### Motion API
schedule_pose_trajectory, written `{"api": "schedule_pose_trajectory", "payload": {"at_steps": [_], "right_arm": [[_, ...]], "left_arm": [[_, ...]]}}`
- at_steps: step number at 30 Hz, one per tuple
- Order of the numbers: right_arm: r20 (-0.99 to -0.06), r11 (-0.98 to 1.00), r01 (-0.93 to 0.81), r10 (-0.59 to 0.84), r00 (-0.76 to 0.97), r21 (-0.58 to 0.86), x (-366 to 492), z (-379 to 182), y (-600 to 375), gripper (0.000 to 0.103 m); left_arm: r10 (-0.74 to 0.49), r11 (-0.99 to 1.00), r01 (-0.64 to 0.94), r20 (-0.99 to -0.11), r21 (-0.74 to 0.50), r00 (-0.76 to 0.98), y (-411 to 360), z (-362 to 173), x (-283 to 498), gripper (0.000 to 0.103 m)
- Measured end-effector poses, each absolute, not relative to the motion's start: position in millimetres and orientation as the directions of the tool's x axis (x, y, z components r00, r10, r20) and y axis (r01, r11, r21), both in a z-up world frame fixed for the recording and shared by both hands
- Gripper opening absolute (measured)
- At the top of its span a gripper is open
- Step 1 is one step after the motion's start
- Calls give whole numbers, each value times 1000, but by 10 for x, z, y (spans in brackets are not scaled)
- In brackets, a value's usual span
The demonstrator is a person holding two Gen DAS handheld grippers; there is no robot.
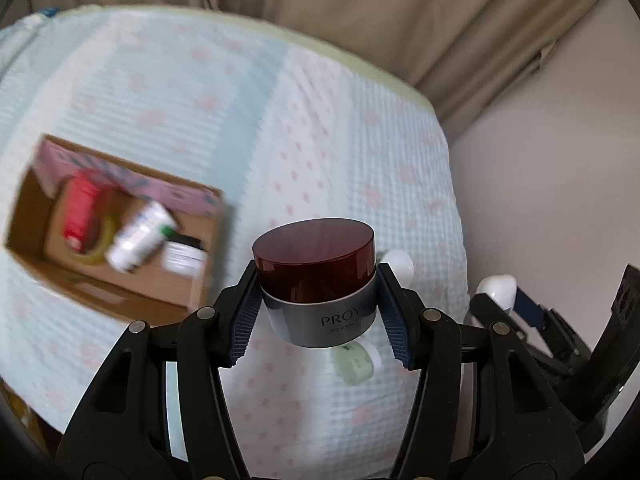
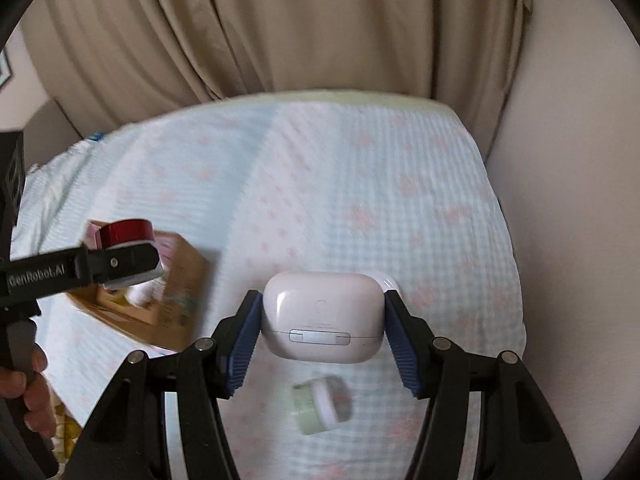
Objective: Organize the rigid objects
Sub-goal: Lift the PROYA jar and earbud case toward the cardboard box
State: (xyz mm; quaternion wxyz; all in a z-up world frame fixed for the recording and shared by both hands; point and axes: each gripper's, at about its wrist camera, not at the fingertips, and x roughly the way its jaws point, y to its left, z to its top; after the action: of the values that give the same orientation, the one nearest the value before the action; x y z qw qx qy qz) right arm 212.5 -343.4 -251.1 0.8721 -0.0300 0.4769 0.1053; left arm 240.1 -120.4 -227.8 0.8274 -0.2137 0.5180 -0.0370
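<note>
My left gripper (image 1: 318, 292) is shut on a cream jar (image 1: 320, 284) with a dark red lid and grey body, held in the air over the bed. My right gripper (image 2: 322, 314) is shut on a white earbud case (image 2: 322, 314), also lifted; it shows at the right edge of the left wrist view as the earbud case (image 1: 498, 288). The left gripper with the jar (image 2: 126, 232) shows at the left of the right wrist view. A cardboard box (image 1: 120, 280) on the bed holds a red bottle (image 1: 80, 208), a white bottle (image 1: 138, 236), a tape roll (image 1: 94, 252) and a small jar (image 1: 182, 258).
A pale green jar with a white lid (image 2: 324, 404) lies on the light blue blanket (image 2: 360, 200) below both grippers. Another small white object (image 1: 398, 264) sits behind the cream jar. Beige curtains (image 2: 280, 28) hang behind the bed, and a wall (image 2: 568, 200) stands at the right. A hand (image 2: 28, 384) holds the left gripper's handle.
</note>
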Motion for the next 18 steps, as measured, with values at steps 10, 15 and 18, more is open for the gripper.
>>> {"api": "schedule_pose_trajectory", "payload": {"at_steps": [10, 15, 18], "right_arm": [[-783, 934, -343, 286, 553, 100, 1911, -1839, -2378, 56], [-787, 926, -354, 312, 532, 128, 1833, -1837, -1734, 56], [-794, 930, -333, 317, 518, 154, 1819, -1919, -1395, 56]], "left_arm": [[-206, 917, -194, -829, -350, 521, -62, -1801, 1898, 52], [-197, 929, -181, -845, -323, 497, 593, -1858, 1781, 52], [-199, 936, -169, -858, -310, 473, 1021, -1960, 1778, 52]]}}
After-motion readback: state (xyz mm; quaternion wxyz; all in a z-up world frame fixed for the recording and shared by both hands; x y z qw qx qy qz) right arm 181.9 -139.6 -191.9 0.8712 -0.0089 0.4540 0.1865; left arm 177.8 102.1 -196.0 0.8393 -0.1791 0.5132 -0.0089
